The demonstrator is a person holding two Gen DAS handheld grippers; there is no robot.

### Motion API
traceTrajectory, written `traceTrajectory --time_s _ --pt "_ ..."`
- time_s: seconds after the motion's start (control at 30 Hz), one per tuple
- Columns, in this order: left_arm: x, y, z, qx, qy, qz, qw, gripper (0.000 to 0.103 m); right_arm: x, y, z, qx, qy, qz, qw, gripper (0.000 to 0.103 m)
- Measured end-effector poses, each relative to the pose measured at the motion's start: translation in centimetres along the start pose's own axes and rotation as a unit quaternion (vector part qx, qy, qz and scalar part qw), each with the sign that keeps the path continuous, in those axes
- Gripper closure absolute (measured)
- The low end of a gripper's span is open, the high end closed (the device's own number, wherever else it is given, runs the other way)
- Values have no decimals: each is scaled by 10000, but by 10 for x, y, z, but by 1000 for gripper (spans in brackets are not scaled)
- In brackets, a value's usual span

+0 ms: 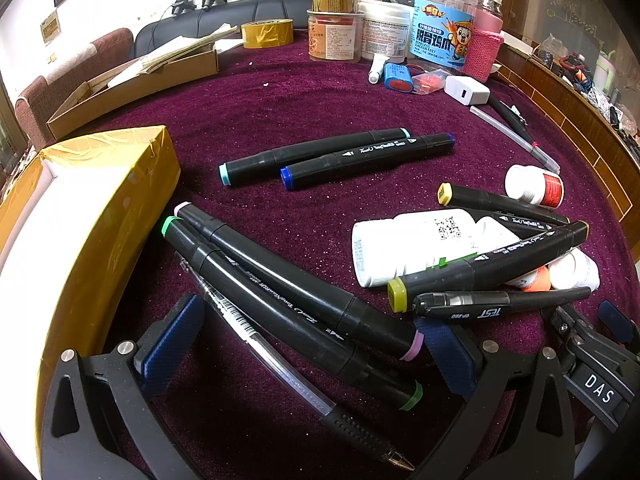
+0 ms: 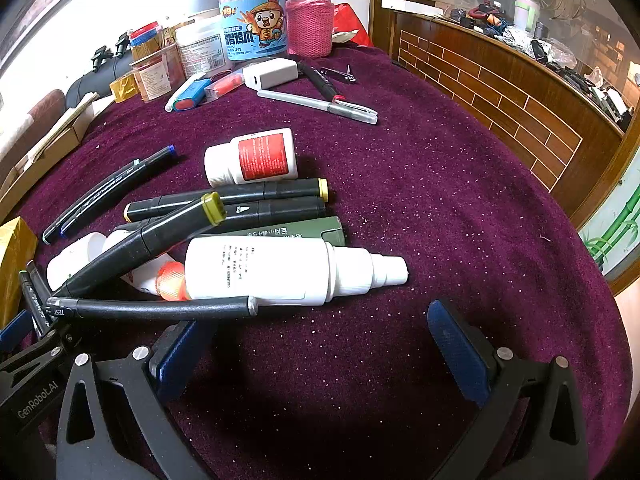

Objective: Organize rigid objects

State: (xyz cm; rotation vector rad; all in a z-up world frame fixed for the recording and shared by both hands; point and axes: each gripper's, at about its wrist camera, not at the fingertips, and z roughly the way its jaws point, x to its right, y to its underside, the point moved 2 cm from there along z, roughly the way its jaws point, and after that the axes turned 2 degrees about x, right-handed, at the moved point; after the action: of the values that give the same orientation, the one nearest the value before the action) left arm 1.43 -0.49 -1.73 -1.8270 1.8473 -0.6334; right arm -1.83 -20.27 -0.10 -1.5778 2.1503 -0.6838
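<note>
My left gripper (image 1: 316, 340) is open, its blue pads either side of a pink-capped marker (image 1: 296, 280), a green-capped marker (image 1: 288, 316) and a clear ballpoint pen (image 1: 288, 376) lying on the purple cloth. Two more markers, teal-capped (image 1: 316, 154) and blue-capped (image 1: 368, 158), lie further off. A pile to the right holds a white bottle (image 1: 416, 244), an olive-capped marker (image 1: 488, 264) and a black TEST pen (image 1: 500, 302). My right gripper (image 2: 320, 344) is open and empty, just in front of a white spray bottle (image 2: 288, 270) and the TEST pen (image 2: 156, 308).
A yellow taped box (image 1: 92, 216) stands at the left. Jars (image 1: 440, 20), a pink-sleeved flask (image 2: 310, 12), a tape roll (image 1: 267, 33), a white charger (image 2: 270, 73) and pens (image 2: 320, 106) sit at the back. A red-labelled bottle (image 2: 252, 156) lies mid-table. A wooden counter (image 2: 500, 92) borders the right.
</note>
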Motion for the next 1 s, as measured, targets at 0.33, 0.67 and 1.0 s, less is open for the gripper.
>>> traceTrajectory --time_s 0.33,0.67,1.0 --pt "4 -1 2 -49 26 69 10000 0 -1 0 -1 0 0 -2 10000 1" --pt "1 14 -14 -208 448 691 9964 0 1 -1 -2 -357 -316 -386 9981 1" --pt "-20 41 -59 -276 629 490 9964 0 20 17 -28 -470 -305 -347 9978 2"
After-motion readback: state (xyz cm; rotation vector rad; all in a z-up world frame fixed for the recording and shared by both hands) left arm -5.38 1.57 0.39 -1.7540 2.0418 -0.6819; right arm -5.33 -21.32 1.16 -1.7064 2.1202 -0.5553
